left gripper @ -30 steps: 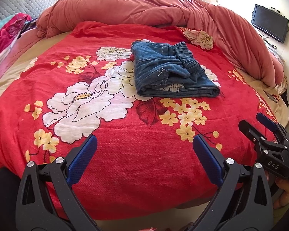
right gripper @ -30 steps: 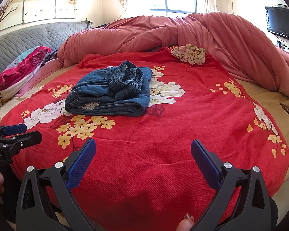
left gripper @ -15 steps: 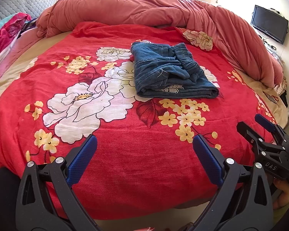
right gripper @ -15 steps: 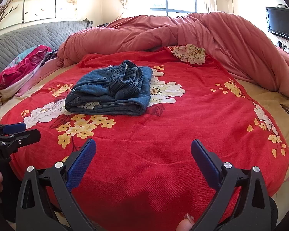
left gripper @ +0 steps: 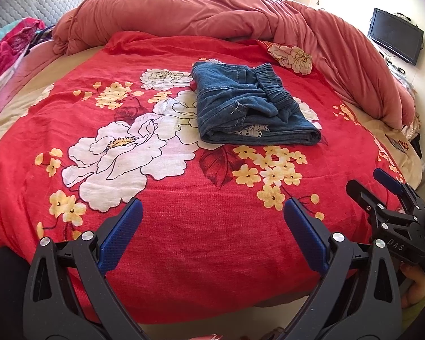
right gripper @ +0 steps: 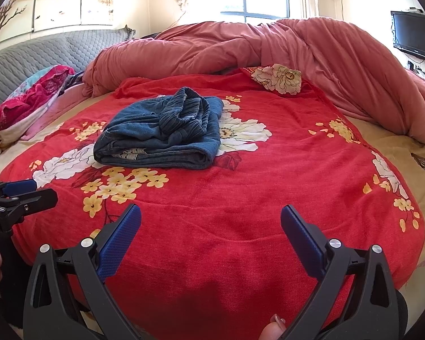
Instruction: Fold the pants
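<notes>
The pants [left gripper: 252, 110] lie folded into a compact denim bundle on the red blanket [left gripper: 184, 226], well ahead of both grippers and apart from them; seen from the left gripper [left gripper: 212, 238] they sit ahead and a little to the right, and from the right gripper [right gripper: 211, 238] they sit ahead and to the left [right gripper: 161, 133]. The cloth is judged soft and limp but fairly heavy for its bulk, with several layers stacked and a gathered elastic waistband [left gripper: 274, 90] bunched on top; a bit of pale patterned lining is seen at the near folded edge. The task is judged nearly or fully done, though the top is rumpled. If any tidying is wanted, hold is best taken at the thick near fold or at a stitched hem, where the layers can be pinched together without slipping; a pinch on the loose waistband alone would likely drag the top layer and undo the fold. Both grippers are held spread wide with nothing between the blue pads [left gripper: 121, 235], low at the near edge of the bed. Beyond the pants a pink quilt [right gripper: 269, 48] is heaped along the far side.
</notes>
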The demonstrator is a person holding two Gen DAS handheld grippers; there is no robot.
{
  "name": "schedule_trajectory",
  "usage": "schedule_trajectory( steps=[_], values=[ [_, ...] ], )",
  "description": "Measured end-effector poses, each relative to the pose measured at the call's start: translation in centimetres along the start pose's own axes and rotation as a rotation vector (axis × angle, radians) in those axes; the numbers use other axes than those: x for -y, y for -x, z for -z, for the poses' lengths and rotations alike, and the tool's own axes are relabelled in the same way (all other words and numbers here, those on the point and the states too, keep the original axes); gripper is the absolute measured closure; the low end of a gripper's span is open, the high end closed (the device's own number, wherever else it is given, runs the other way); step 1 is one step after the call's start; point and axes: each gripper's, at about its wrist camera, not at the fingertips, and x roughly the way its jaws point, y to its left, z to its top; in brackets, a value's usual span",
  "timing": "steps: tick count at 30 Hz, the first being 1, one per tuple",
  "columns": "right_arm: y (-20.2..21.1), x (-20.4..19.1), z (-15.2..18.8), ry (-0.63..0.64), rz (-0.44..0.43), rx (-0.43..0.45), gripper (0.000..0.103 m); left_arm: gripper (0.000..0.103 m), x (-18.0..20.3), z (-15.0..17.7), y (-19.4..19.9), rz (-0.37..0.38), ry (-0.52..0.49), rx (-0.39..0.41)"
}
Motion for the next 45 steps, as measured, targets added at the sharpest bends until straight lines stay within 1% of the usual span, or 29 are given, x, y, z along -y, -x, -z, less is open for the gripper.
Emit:
schedule_trajectory(
  steps=[12,16,21,23,25,28,30,33,34,36,37,39,40,42,43,45],
  values=[
    [-0.1,0.1,0.1,-0.001,0.006,-0.004,0.005,0.010,-0.2,0.0,-0.3,-0.009,-0.001,-0.015],
    [-0.2,0.4,0.2,-0.004,0.013,-0.005,0.005,0.010,-0.2,0.0,-0.5,-0.029,-0.013,-0.018],
    [-0.2,0.2,0.0,-0.002,0.020,-0.009,0.005,0.010,-0.4,0.1,-0.7,-0.023,-0.009,-0.029],
    [-0.2,0.4,-0.1,-0.002,0.021,-0.009,0.005,0.010,-0.4,0.1,-0.8,-0.031,-0.020,-0.037],
    [-0.2,0.6,-0.3,-0.001,0.031,-0.007,0.005,0.010,-0.4,0.2,-1.2,-0.031,-0.038,-0.064],
    [-0.2,1.6,-1.0,-0.008,0.052,-0.003,0.005,0.010,-1.1,0.0,-2.1,0.006,-0.007,-0.112],
    [-0.3,2.6,-1.6,-0.021,0.074,-0.002,0.005,0.010,-1.8,-0.4,-2.1,0.034,0.008,-0.110],
    [-0.9,5.3,-2.8,-0.067,0.133,-0.011,0.005,0.010,-3.6,-2.0,-1.9,0.025,0.032,-0.080],
    [-1.2,6.4,-3.3,-0.080,0.164,-0.019,0.005,0.010,-4.9,-2.9,-2.1,0.002,0.055,-0.068],
    [-2.0,9.6,-4.6,-0.144,0.206,-0.037,0.005,0.010,-7.3,-4.7,-2.9,-0.052,0.084,-0.080],
    [-2.6,11.8,-5.4,-0.186,0.244,-0.054,0.005,0.010,-9.2,-6.0,-3.6,-0.114,0.103,-0.082],
    [-3.5,15.1,-6.4,-0.229,0.298,-0.087,0.005,0.010,-13.2,-8.3,-5.4,-0.245,0.144,-0.098],
    [-4.3,17.5,-7.1,-0.249,0.342,-0.106,0.005,0.010,-14.7,-9.1,-6.2,-0.277,0.162,-0.111],
    [-5.8,21.0,-7.9,-0.273,0.378,-0.158,0.005,0.010,-17.9,-10.8,-7.7,-0.348,0.202,-0.128],
    [-6.9,23.4,-8.4,-0.284,0.409,-0.181,0.005,0.010,-19.6,-11.8,-8.7,-0.383,0.221,-0.135],
    [-8.6,27.2,-9.1,-0.327,0.461,-0.196,0.005,0.010,-21.9,-12.9,-10.2,-0.439,0.249,-0.136]
  ],
)
